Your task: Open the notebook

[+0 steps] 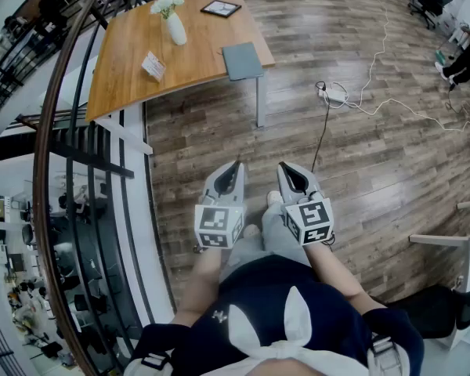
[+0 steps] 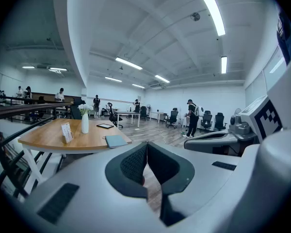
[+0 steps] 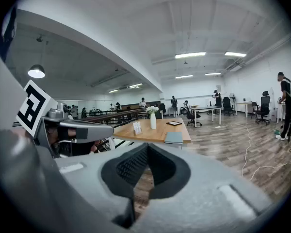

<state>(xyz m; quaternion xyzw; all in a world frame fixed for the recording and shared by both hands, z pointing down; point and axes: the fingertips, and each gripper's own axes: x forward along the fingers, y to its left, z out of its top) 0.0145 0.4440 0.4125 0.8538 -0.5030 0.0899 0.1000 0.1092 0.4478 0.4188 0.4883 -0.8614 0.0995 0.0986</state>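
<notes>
A closed grey-blue notebook point(image 1: 242, 60) lies at the near right corner of a wooden table point(image 1: 125, 77), far ahead of me. It also shows in the left gripper view as the notebook point(image 2: 116, 141) and in the right gripper view as the notebook point(image 3: 174, 138). My left gripper point(image 1: 236, 166) and right gripper point(image 1: 284, 168) are held side by side over the floor, well short of the table. Both are shut with their jaw tips touching and nothing between them. The left gripper point(image 2: 146, 144) and right gripper point(image 3: 148, 146) both point toward the table.
On the table stand a white vase with flowers point(image 1: 172, 22), a small card stand point(image 1: 153, 66) and a dark tablet point(image 1: 220, 9). A curved railing point(image 1: 55, 147) runs along the left. A white cable and power strip point(image 1: 337, 96) lie on the floor to the right. People and office chairs are far off.
</notes>
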